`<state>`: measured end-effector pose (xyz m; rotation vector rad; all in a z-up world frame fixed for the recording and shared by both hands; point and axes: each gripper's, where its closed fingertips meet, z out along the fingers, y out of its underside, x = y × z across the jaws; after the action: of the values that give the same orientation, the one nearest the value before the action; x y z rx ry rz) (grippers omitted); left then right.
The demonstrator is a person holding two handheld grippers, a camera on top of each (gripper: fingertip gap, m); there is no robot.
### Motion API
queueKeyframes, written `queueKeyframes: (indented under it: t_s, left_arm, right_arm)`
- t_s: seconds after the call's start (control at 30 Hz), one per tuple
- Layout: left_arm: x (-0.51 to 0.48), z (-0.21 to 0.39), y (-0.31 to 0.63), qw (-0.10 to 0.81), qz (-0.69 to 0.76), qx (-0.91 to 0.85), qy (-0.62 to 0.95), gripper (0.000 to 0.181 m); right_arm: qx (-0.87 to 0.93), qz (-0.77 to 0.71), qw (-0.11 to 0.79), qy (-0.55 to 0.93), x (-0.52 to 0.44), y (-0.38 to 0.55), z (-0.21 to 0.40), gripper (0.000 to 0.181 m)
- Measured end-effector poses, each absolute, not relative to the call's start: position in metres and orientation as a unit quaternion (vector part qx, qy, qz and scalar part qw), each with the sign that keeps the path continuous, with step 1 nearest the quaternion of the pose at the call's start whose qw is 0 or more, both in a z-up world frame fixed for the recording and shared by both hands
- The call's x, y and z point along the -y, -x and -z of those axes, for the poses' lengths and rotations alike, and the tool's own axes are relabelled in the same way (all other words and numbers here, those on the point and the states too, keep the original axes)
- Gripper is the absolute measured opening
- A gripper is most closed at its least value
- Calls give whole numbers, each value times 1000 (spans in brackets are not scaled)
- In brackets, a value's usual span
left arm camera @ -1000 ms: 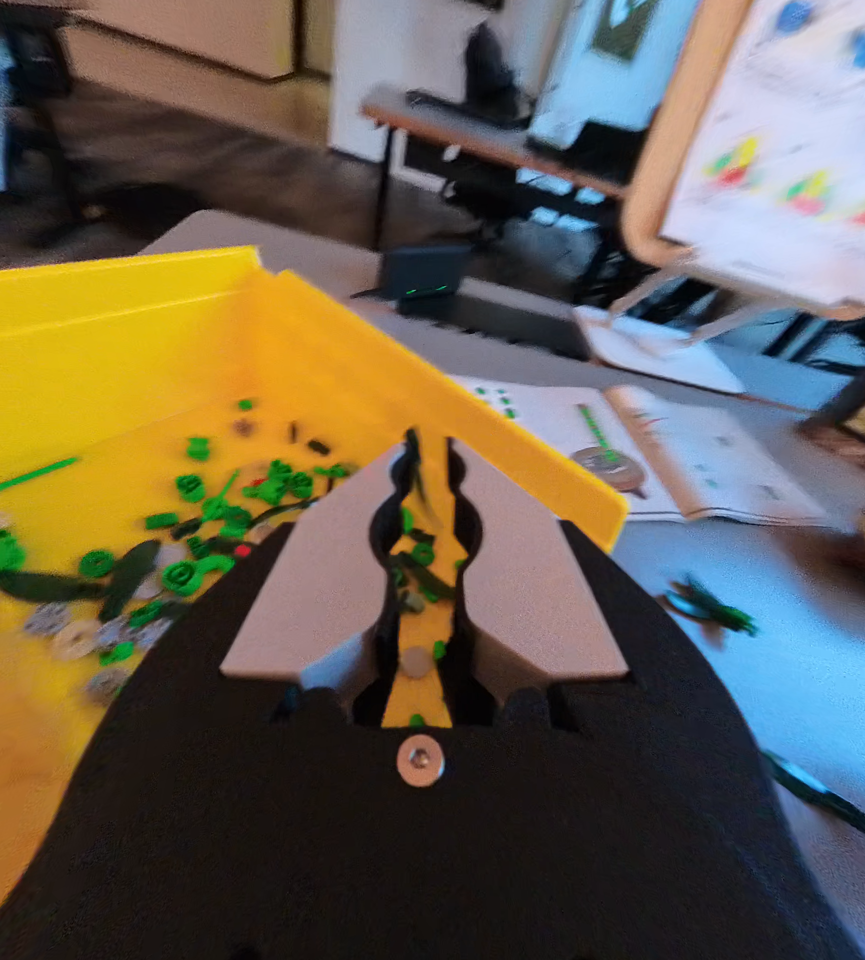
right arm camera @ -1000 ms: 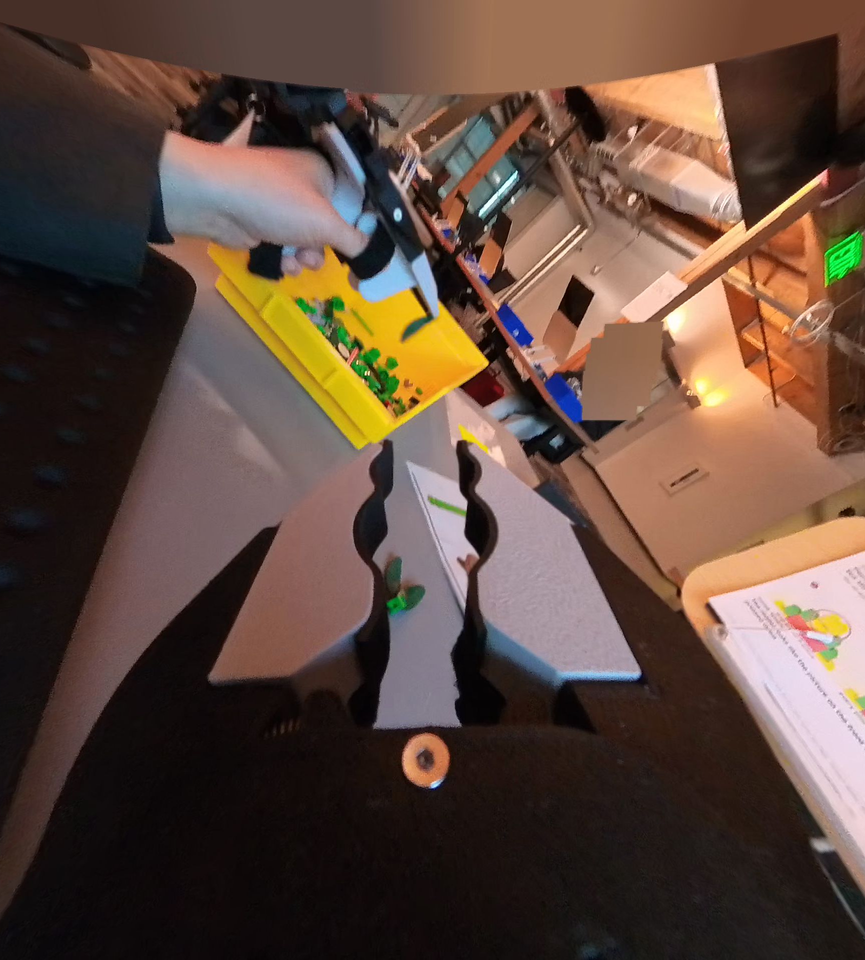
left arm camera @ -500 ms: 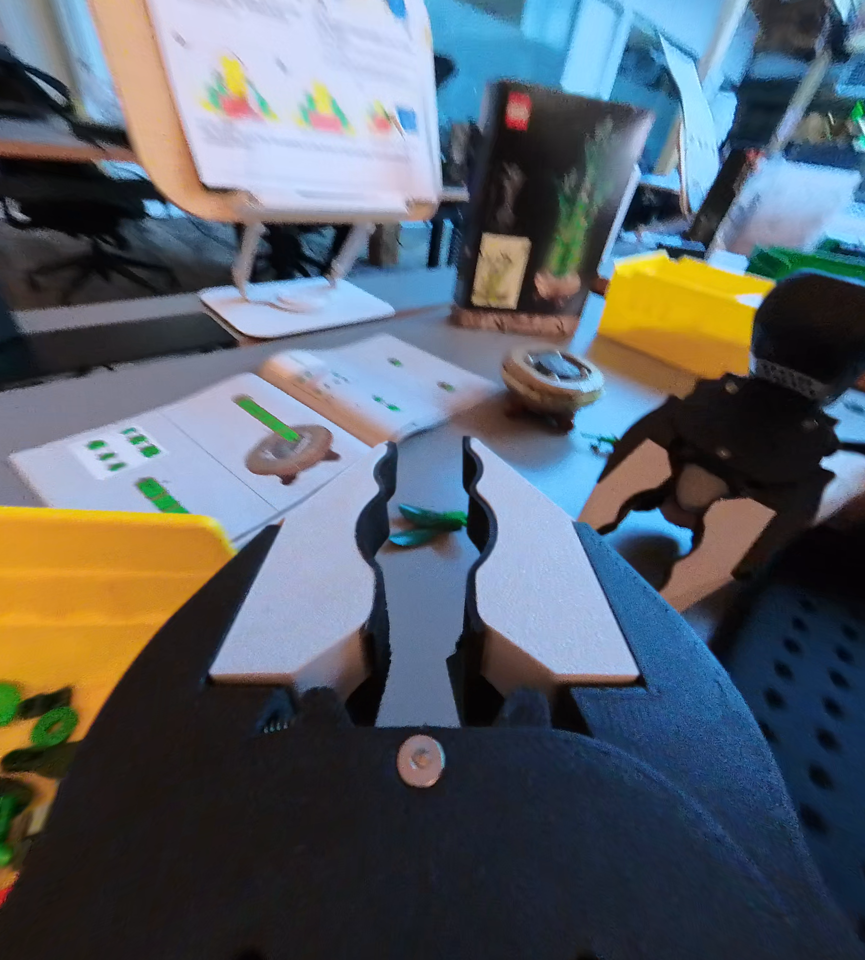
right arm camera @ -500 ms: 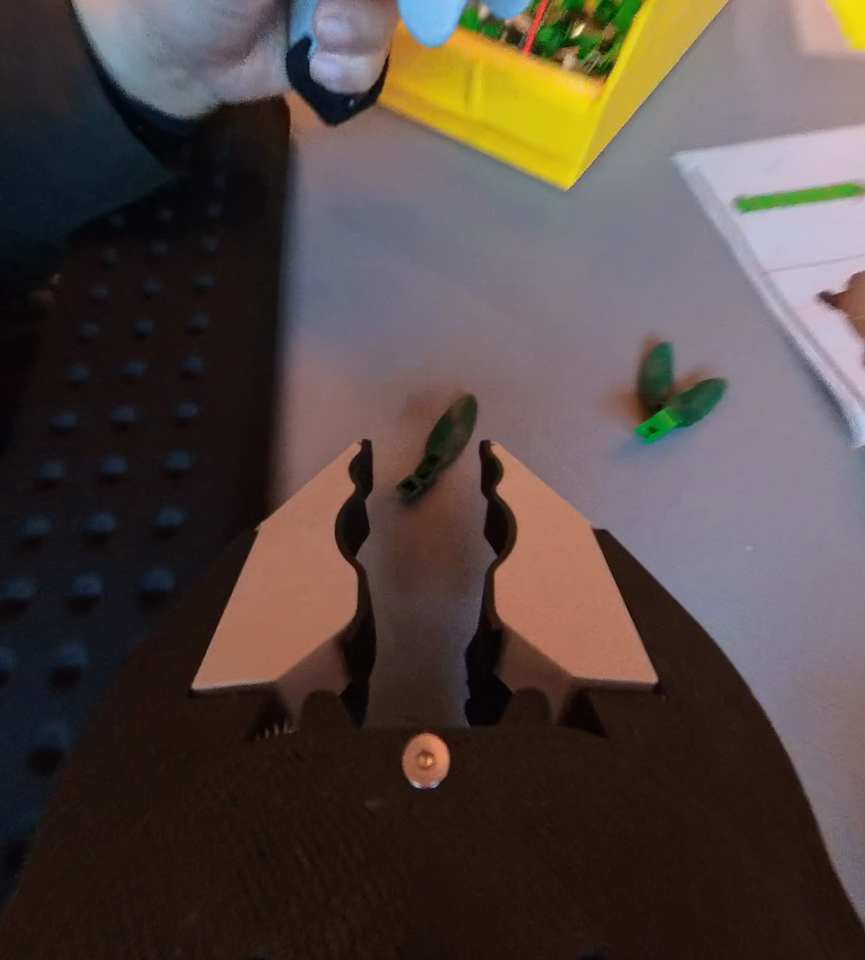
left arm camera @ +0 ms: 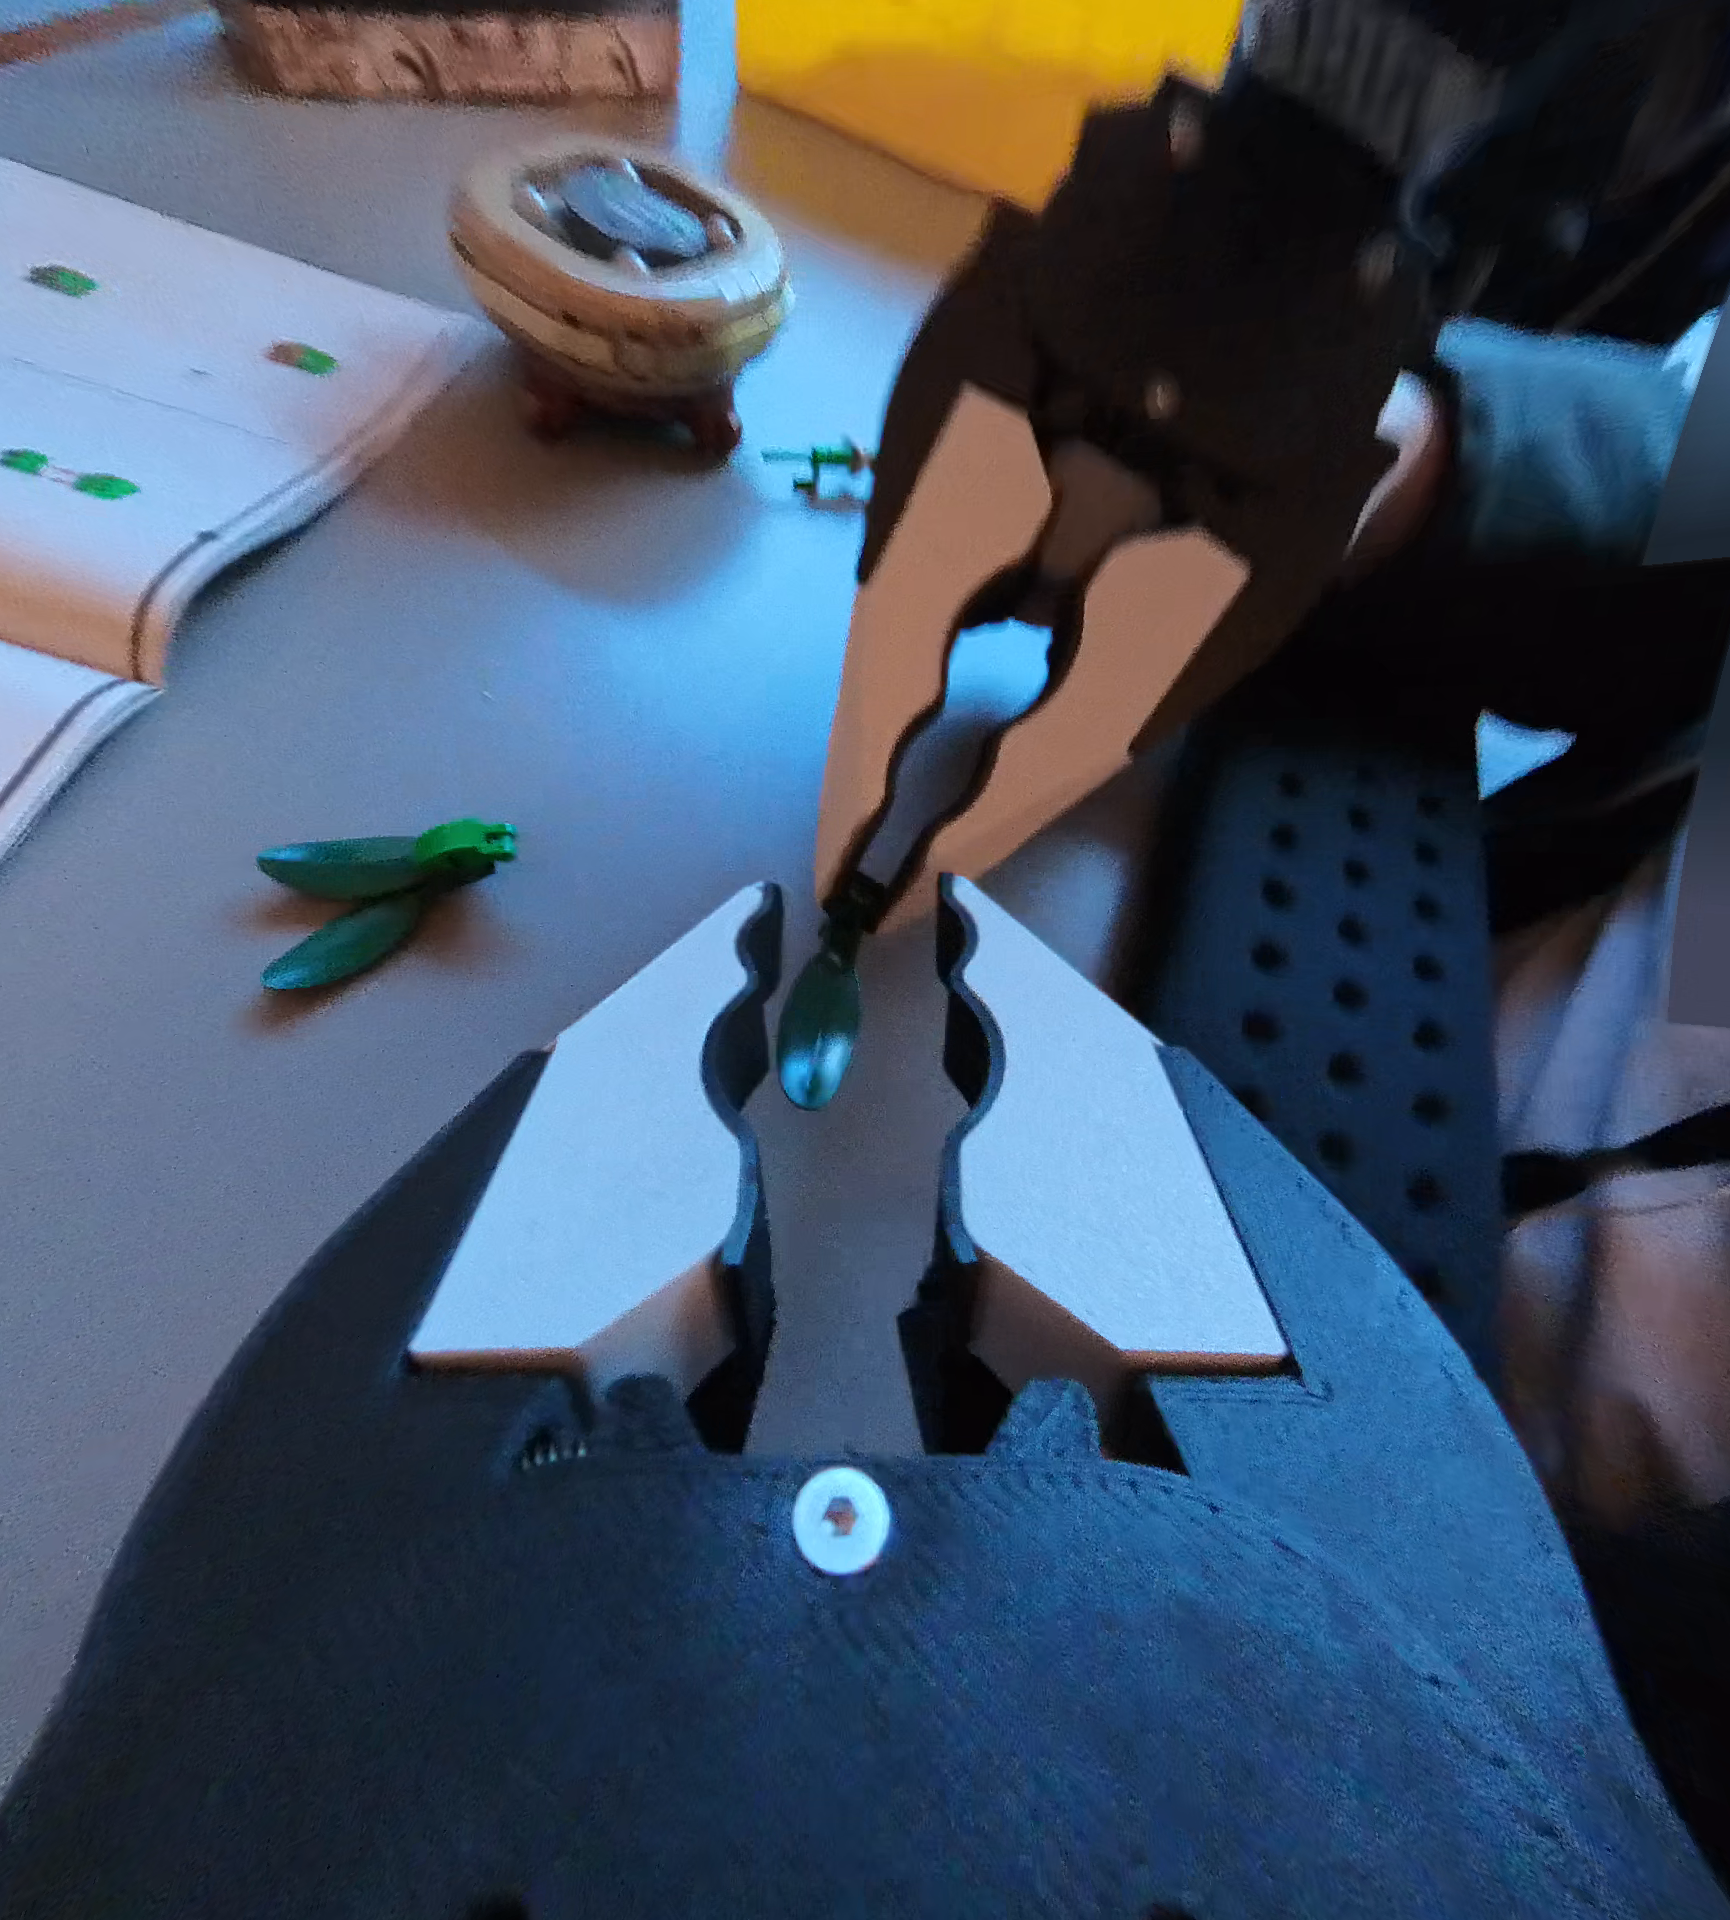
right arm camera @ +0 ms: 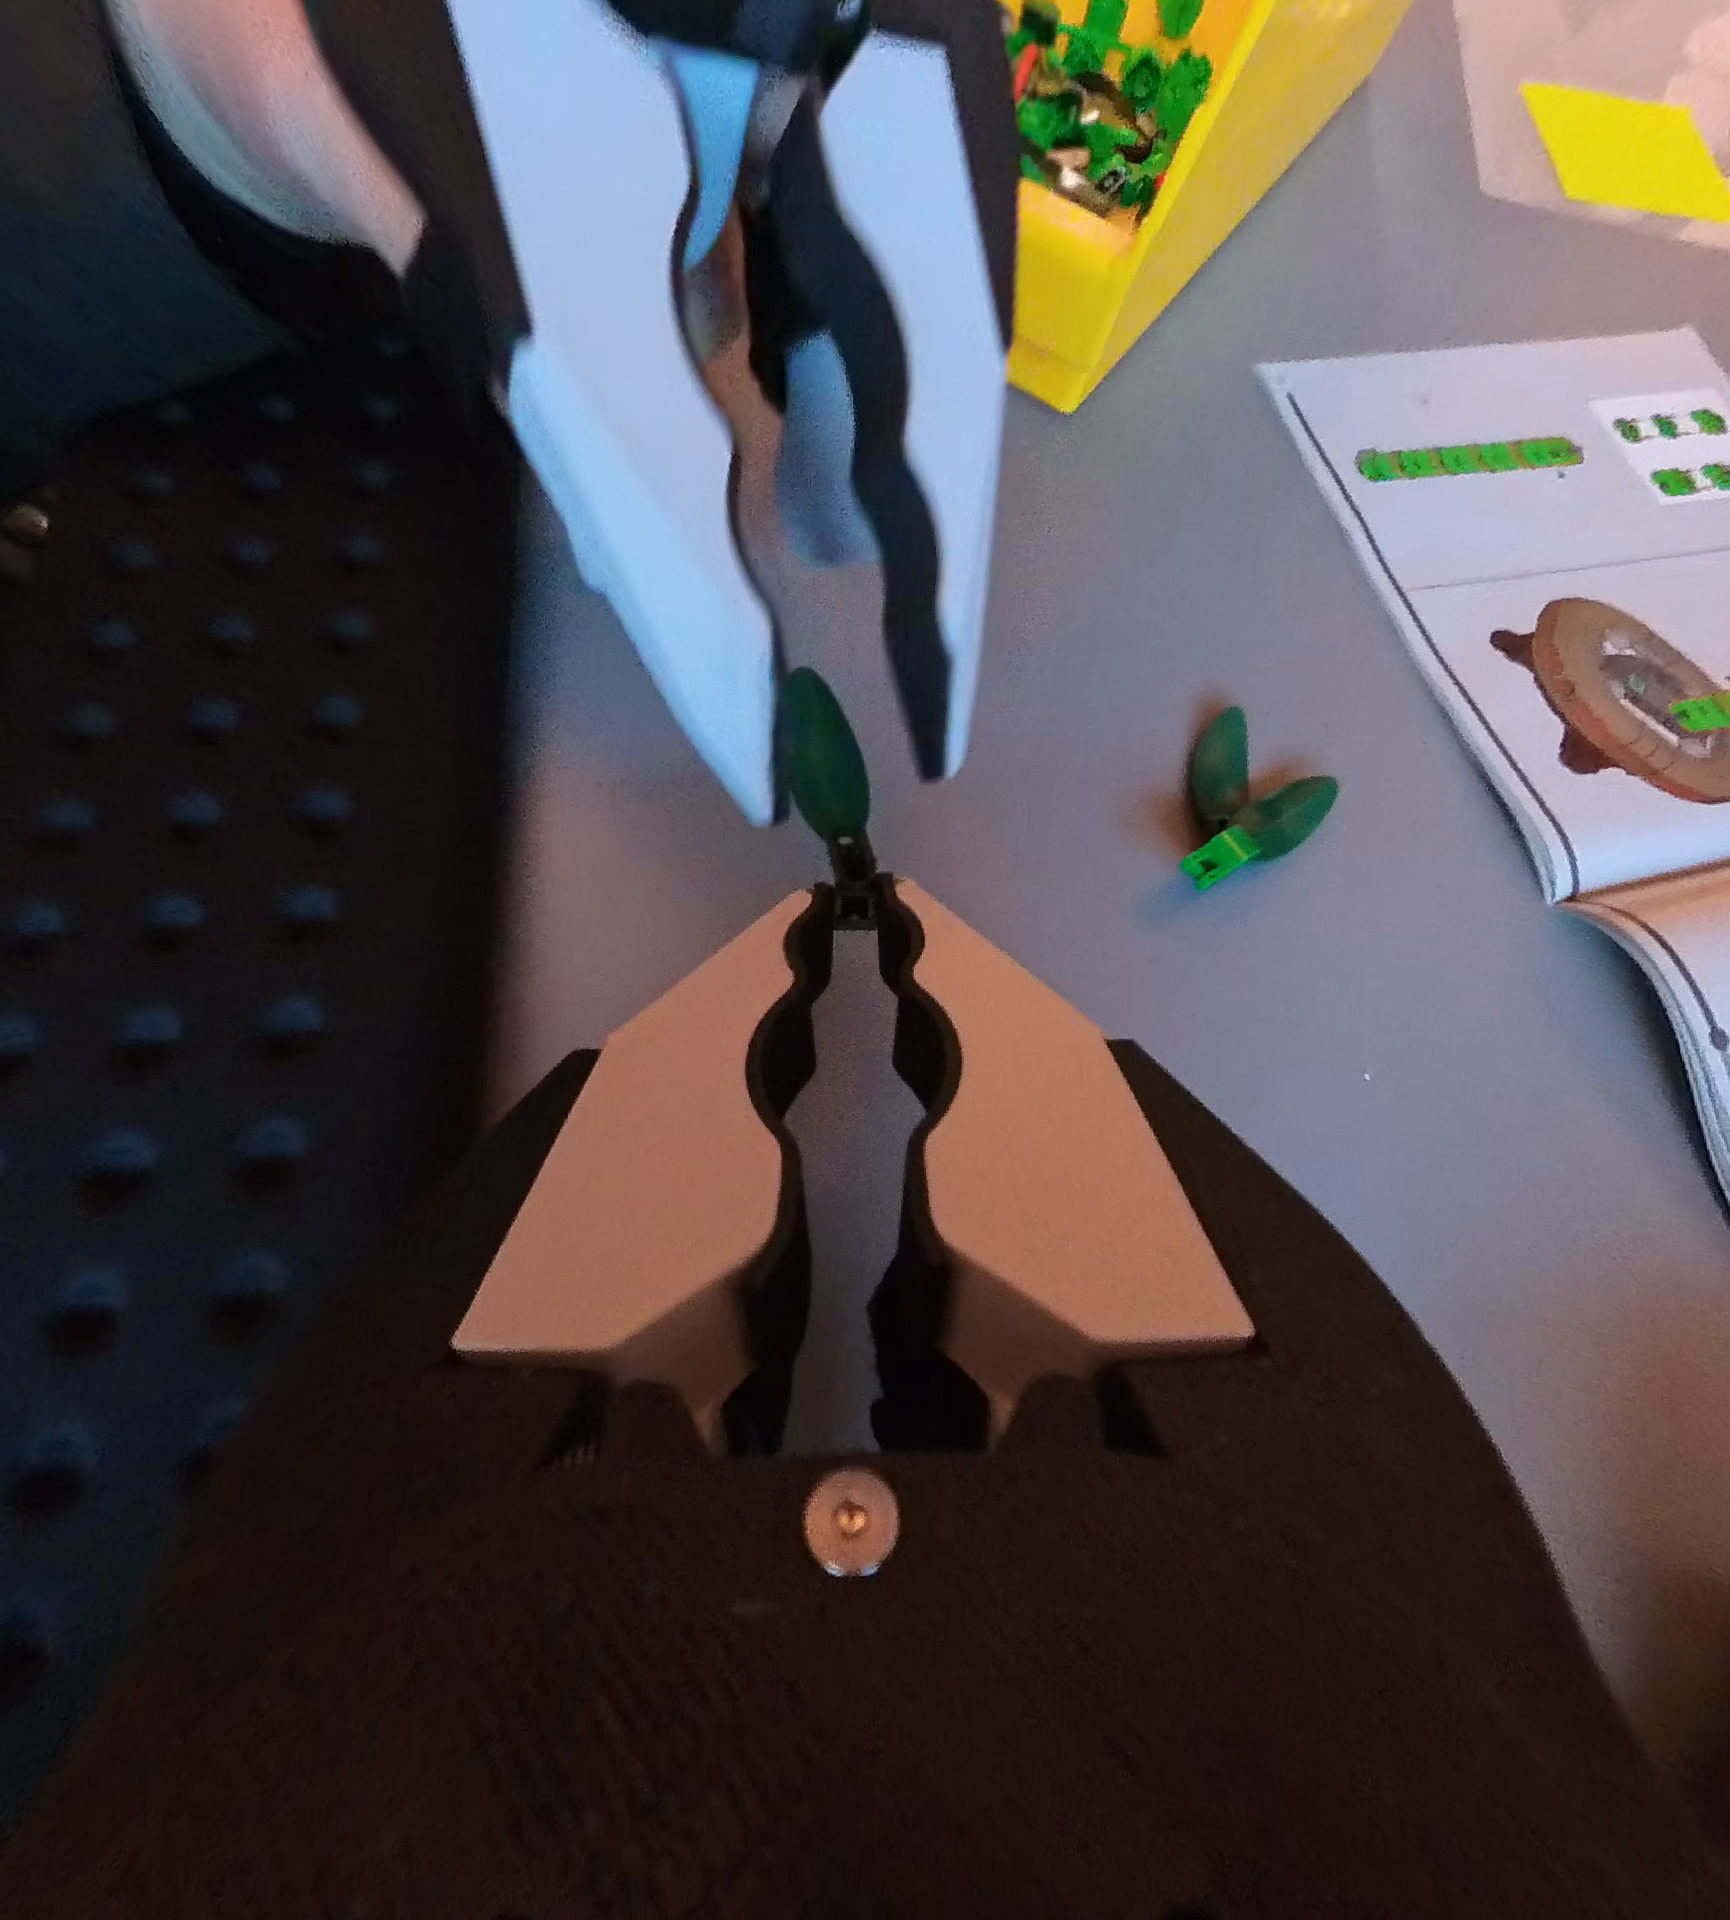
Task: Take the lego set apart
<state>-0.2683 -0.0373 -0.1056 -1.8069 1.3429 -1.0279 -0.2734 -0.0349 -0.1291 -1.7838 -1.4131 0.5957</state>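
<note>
A dark green lego leaf (left arm camera: 819, 1023) with a black clip end lies low over the grey table. My right gripper (right arm camera: 853, 902) is shut on the black clip end (right arm camera: 853, 906). The leaf blade (right arm camera: 825, 758) points away from it. My left gripper (left arm camera: 861, 899) is open, and the blade sits between its fingers, closer to the left finger, not pinched. In the left wrist view the right gripper (left arm camera: 866, 894) comes in from the upper right. In the right wrist view the left gripper (right arm camera: 845, 784) comes down from the top.
A two-leaf piece with a bright green clip (left arm camera: 373, 894) (right arm camera: 1245, 805) lies nearby. A round tan pot base (left arm camera: 622, 260), an open instruction booklet (right arm camera: 1619, 623), a yellow bin of green parts (right arm camera: 1152, 260) and a black studded mat (right arm camera: 165, 831) surround the spot. The grippers are tip to tip, or close to it. From either gripper's tips it is about 20 cm to the round tan pot base (left arm camera: 622, 260).
My left gripper swung away from the yellow bin and came in around the leaf. My right gripper dropped to the table and closed on the leaf's clip end.
</note>
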Motion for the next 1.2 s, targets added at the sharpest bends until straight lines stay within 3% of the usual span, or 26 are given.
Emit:
queueKeyframes:
  t_s: [0.17,0.57,0.73,0.83,1.03,1.1,1.2]
  left_arm:
    - [41,131,268,321,306,-564,697,7]
    - [44,106,269,343,369,-543,672,6]
    - [43,83,271,345,438,-498,665,5]
    - [40,63,276,343,507,-448,652,5]
    - [43,57,272,369,495,-463,636,5]
    - [43,60,270,366,492,-464,639,5]
    - [44,54,271,354,522,-444,637,5]
  right_arm:
    - [557,-244,377,699,38,274,130,7]
    - [514,-336,387,688,41,276,104,7]
    - [486,-371,436,661,38,277,79,9]
    - [437,-405,464,656,28,272,61,22]
    - [405,-476,456,634,35,279,47,21]
    - [394,-492,450,633,36,279,46,8]
    - [371,-510,442,638,32,276,45,14]
